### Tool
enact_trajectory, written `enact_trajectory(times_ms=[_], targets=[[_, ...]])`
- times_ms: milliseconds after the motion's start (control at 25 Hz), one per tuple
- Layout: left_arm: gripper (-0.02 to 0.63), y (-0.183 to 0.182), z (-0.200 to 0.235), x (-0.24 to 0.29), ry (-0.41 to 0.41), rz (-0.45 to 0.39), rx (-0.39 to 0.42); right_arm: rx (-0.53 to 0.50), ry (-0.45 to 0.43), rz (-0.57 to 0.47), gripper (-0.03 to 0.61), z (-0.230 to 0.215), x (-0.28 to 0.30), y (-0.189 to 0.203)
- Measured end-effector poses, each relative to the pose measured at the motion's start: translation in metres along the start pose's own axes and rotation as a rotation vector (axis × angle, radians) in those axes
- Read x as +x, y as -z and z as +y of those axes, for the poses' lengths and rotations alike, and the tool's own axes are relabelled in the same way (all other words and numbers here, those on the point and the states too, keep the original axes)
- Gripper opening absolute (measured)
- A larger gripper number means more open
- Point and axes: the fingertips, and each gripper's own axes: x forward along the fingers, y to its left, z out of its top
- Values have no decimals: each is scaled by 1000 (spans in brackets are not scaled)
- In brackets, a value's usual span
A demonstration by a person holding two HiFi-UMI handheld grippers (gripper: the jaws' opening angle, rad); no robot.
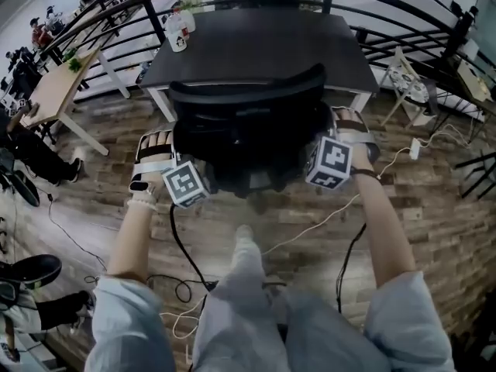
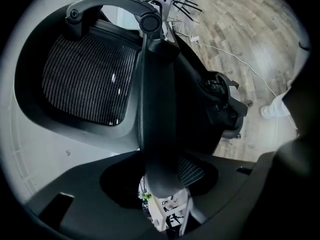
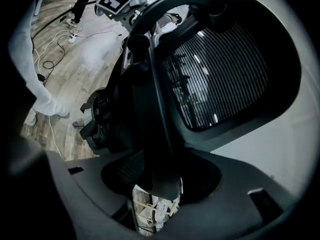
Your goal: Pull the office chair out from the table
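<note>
Left gripper [image 2: 159, 184]: fingers clamped on the left rim of the office chair [image 1: 248, 122] backrest, frame edge running between them. Chair stands on the wood floor [image 1: 434, 231], backrest toward the person, close against the near edge of the dark surface [image 1: 263, 45]. Right gripper [image 3: 160, 184]: fingers clamped on the backrest's right rim. White cable [image 1: 387, 169] on the floor at right.

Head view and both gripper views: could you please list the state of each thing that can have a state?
table: standing, nothing holds it.
office chair: upright, at the table's near edge, gripped on both sides of its back.
left gripper: shut on the office chair's back frame.
right gripper: shut on the office chair's back frame.
</note>
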Motion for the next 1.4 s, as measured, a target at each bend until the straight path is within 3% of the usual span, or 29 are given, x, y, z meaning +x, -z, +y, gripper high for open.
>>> enact_trajectory(times_ms=[520, 920, 1400], targets=[[201, 43, -48, -111, 61, -33, -38, -14, 3, -28, 207, 65, -115, -34], [199, 64, -52, -125, 4, -56, -26, -2, 28, 41, 206, 87, -156, -49], [198, 71, -52, -123, -23, -87, -72, -3, 35, 48, 206, 96, -167, -57]])
